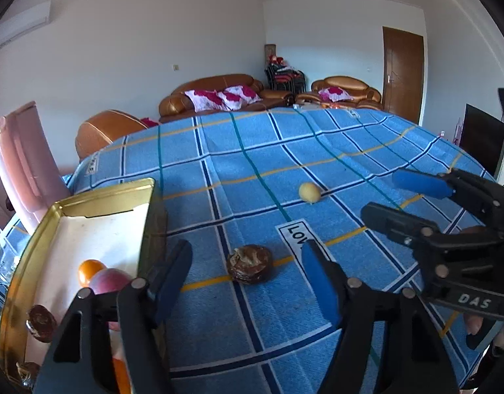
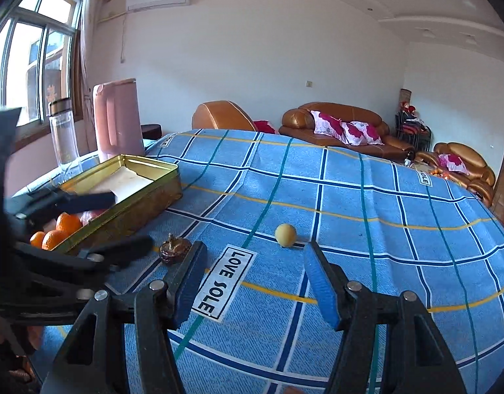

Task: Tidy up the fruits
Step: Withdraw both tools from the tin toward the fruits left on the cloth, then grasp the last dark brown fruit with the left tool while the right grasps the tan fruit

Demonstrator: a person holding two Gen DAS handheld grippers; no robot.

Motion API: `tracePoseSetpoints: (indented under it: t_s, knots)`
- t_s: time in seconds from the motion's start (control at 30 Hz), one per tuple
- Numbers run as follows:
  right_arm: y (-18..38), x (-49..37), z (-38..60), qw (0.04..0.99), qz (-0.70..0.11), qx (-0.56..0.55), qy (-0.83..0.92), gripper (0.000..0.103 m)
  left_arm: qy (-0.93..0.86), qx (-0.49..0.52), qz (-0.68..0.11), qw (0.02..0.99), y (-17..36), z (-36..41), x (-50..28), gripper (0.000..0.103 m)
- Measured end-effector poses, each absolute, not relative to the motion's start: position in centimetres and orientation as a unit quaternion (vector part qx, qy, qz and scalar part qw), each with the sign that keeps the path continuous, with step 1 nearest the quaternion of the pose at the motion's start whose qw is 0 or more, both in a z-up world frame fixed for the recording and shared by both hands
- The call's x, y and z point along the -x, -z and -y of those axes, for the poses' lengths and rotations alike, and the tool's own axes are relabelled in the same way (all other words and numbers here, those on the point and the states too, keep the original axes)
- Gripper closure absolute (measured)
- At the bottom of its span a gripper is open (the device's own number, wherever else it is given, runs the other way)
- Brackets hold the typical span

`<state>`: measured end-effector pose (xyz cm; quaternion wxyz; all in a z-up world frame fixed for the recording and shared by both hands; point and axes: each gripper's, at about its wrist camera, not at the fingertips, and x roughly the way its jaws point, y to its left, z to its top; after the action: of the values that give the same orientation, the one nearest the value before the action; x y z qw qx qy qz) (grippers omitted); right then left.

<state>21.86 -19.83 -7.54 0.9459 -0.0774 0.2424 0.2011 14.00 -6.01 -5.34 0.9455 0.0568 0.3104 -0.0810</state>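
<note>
Black fingers (image 1: 320,282); blue pads (image 2: 319,284)

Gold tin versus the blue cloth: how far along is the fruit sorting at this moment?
Partly done. The gold tin already holds oranges and a reddish fruit. Nothing is in hand: the left gripper and right gripper are both open and empty. Left on the cloth are the dark brown fruit, ahead of the left gripper, and the pale yellow fruit farther out.

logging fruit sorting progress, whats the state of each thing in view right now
gold tin: open, holds oranges and a red fruit
oranges: inside tin
mangosteen: loose on cloth
yellow fruit: loose on cloth
left gripper: open, empty
right gripper: open, empty
</note>
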Motion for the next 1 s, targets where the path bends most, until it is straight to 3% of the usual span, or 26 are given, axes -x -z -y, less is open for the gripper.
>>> tracePoseSetpoints:
  t_s: [0.2,0.67,1.0]
  knots:
    - [7.2,-21.9,21.0,0.948,-0.239,0.068,-0.199,0.041,0.091,-0.052,-0.368,0.924,7.2,7.0,-16.9,0.054]
    - [5.7,-23.4,20.9,0.947,-0.242,0.071,-0.198,0.040,0.082,-0.051,-0.407,0.908,8.4,6.9,-18.8,0.061]
    - [7.9,-29.5,20.4,0.927,-0.331,0.052,-0.171,0.040,0.064,-0.013,-0.386,0.920,7.7,6.3,-22.6,0.061]
